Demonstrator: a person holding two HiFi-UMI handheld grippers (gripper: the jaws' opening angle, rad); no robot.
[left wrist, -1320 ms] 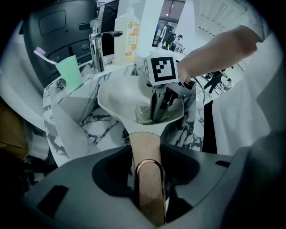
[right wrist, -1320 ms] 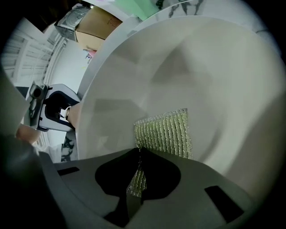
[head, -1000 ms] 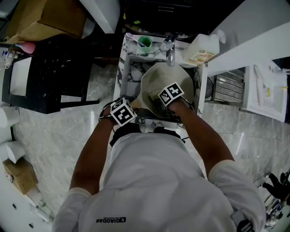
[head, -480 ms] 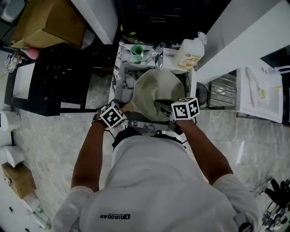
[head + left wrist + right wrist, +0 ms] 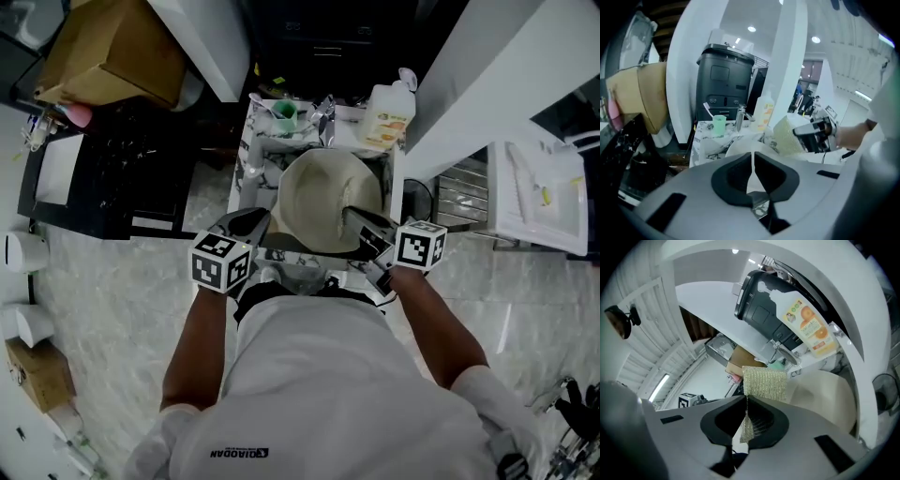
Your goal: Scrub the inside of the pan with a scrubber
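Note:
The cream pan [image 5: 323,199] lies in the small sink, its inside facing up. My right gripper [image 5: 356,218] hovers over the pan's near right rim, shut on a beige mesh scrubber [image 5: 764,383] that sticks up past its fingertips. In the left gripper view, that scrubber [image 5: 788,136] shows above the pan [image 5: 737,146]. My left gripper [image 5: 251,223] is at the sink's near left corner, apart from the pan. Its jaws are closing to a thin slit, with nothing between them [image 5: 753,158].
A faucet [image 5: 324,110], a green cup [image 5: 284,113] and a soap bottle with an orange label [image 5: 386,116] stand on the marble ledge behind the sink. A black cart [image 5: 122,159] and a cardboard box [image 5: 108,47] are to the left. A black bin [image 5: 723,84] stands beyond.
Both grippers have drawn back toward my body. The right one left the pan's inside with the scrubber and now sits at the near rim. The left one moved left and back.

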